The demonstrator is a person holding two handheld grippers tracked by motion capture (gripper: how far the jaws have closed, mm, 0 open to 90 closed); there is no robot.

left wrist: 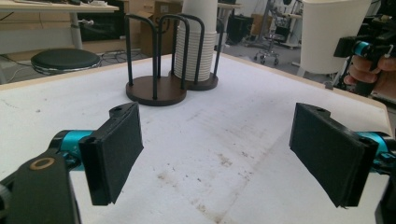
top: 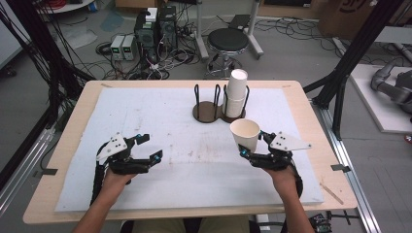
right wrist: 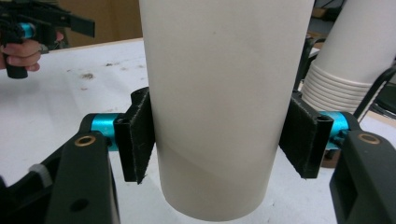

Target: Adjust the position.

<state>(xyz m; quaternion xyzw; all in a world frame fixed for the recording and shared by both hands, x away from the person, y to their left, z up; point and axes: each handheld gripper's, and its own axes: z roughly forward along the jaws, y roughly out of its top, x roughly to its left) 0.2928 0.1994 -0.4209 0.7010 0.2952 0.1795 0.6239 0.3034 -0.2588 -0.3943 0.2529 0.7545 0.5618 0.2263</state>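
My right gripper [top: 253, 144] is shut on a white paper cup [top: 245, 133], mouth up, held by its lower wall right of centre. In the right gripper view the pads [right wrist: 137, 135] press both sides of the cup [right wrist: 224, 93], whose base seems to hang just above the mat. Just behind it, a tall stack of white cups [top: 235, 94] fills the right slot of a dark wire holder [top: 206, 110]; the left slot is empty. My left gripper [top: 151, 147] is open over the mat at the left, with nothing between its pads [left wrist: 116, 149].
A white foam mat [top: 160, 121] covers most of the wooden table [top: 73, 126]. Beyond the far edge stand a black stool [top: 228, 41], computer boxes [top: 155, 31] and floor cables. Black frame posts rise at both sides.
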